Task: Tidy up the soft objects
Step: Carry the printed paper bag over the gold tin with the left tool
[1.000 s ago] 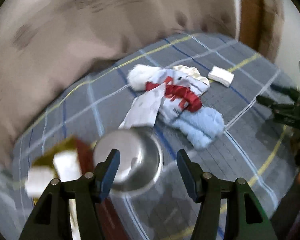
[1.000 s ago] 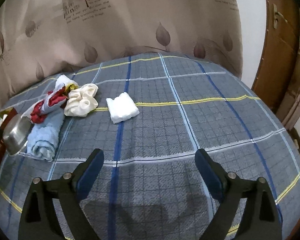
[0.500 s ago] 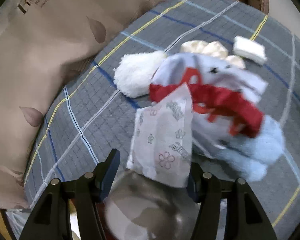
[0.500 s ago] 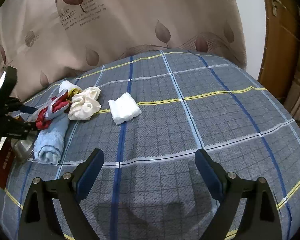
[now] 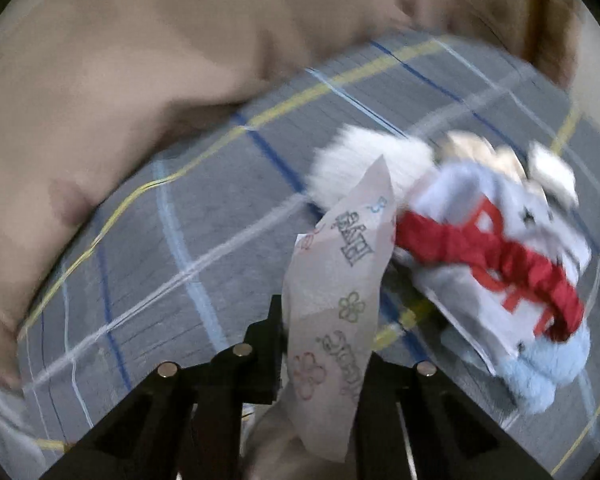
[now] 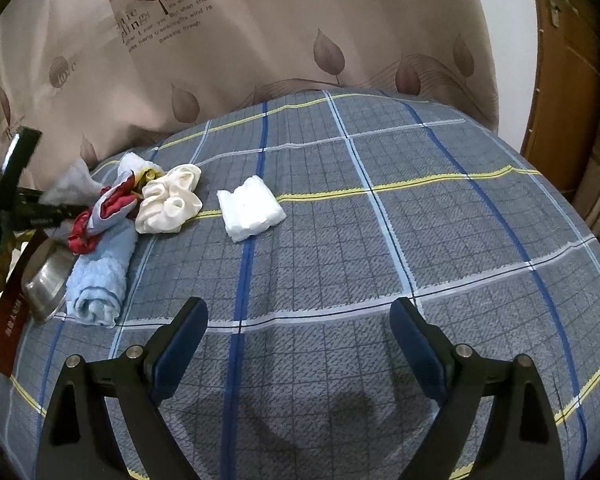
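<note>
Right wrist: plaid bedspread (image 6: 440, 216), leaf-print curtain (image 6: 300, 28), wooden door (image 6: 564, 80)

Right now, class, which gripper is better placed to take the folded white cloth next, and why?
Right. The right gripper is open and holds nothing, with the folded white cloth lying apart ahead of it. The left gripper is shut on the printed packet.

- Home bedroom, by the look of it.
- Plaid bedsheet (image 6: 380, 240) over a mattress.
- Leaf-print curtain (image 6: 300, 32) behind.
- Wooden door (image 6: 564, 80) at right.
</note>
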Action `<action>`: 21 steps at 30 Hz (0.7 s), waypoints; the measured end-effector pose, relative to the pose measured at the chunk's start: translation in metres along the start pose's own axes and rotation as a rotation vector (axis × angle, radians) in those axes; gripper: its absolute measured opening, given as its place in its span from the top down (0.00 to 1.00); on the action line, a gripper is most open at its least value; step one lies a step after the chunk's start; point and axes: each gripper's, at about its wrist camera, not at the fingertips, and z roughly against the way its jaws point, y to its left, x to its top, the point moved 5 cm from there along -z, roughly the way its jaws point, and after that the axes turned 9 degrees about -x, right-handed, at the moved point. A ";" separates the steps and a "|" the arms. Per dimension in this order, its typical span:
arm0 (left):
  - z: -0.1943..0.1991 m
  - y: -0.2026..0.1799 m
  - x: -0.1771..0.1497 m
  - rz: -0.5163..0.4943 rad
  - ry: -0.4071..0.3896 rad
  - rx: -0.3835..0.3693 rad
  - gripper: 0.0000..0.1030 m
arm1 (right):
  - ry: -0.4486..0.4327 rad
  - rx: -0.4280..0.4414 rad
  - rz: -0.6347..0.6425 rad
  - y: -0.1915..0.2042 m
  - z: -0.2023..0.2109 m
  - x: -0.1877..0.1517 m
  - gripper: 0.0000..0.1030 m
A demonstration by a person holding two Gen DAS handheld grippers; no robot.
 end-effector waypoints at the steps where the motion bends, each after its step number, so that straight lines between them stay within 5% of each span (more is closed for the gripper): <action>1: 0.007 0.007 0.000 0.046 -0.026 -0.010 0.89 | 0.003 -0.001 0.001 0.000 0.000 0.000 0.12; 10: 0.081 0.037 -0.032 0.290 -0.164 0.049 0.88 | 0.012 -0.011 0.008 0.001 -0.004 0.000 0.12; 21: 0.145 0.047 -0.124 0.496 -0.235 0.090 0.88 | 0.027 -0.027 0.021 0.003 -0.008 -0.002 0.12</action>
